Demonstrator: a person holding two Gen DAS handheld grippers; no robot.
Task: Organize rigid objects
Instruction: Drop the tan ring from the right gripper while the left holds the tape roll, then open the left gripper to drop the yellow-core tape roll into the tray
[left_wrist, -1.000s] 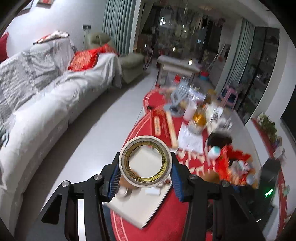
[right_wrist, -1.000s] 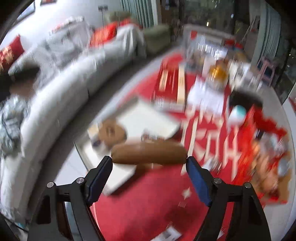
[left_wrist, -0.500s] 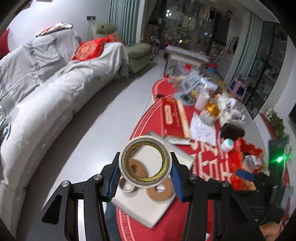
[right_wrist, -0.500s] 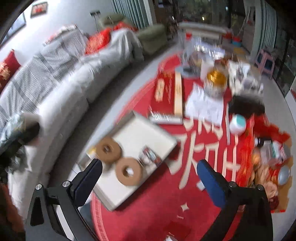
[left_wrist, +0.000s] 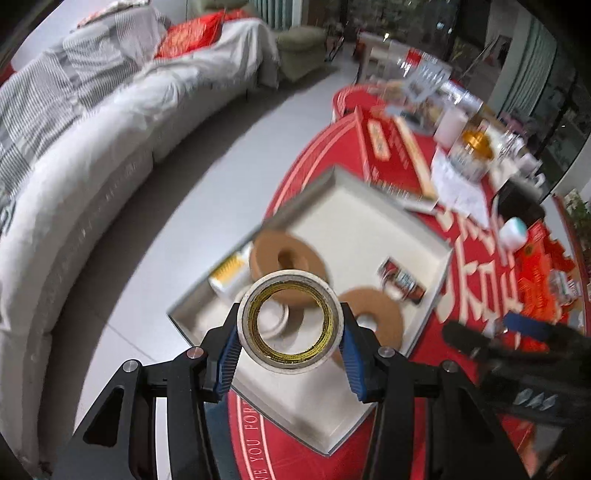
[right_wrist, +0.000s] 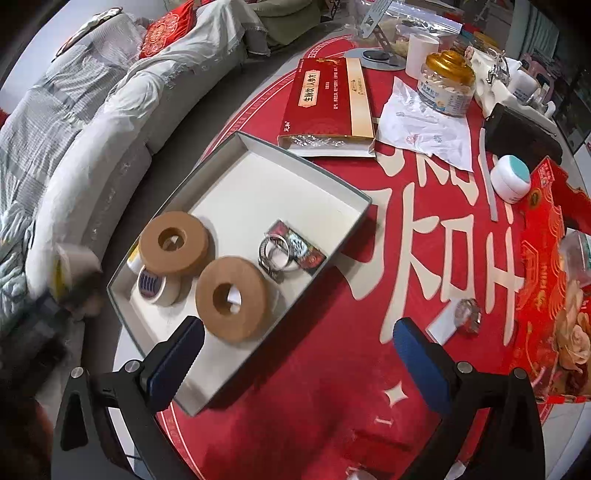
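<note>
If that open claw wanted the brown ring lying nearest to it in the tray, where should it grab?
Come from straight above and pinch the brown tape roll across its outer rim. It lies flat in the white tray with its hole facing up, so the curved sides are the reachable faces. The right gripper looks wide enough, probably.

I saw bare floor in the tray's (right_wrist: 236, 192) far half; two brown rolls (right_wrist: 232, 300), a small white roll (right_wrist: 153, 286) and a metal ring (right_wrist: 275, 254) crowded its near half, with boxes (right_wrist: 328, 107) just beyond.
</note>
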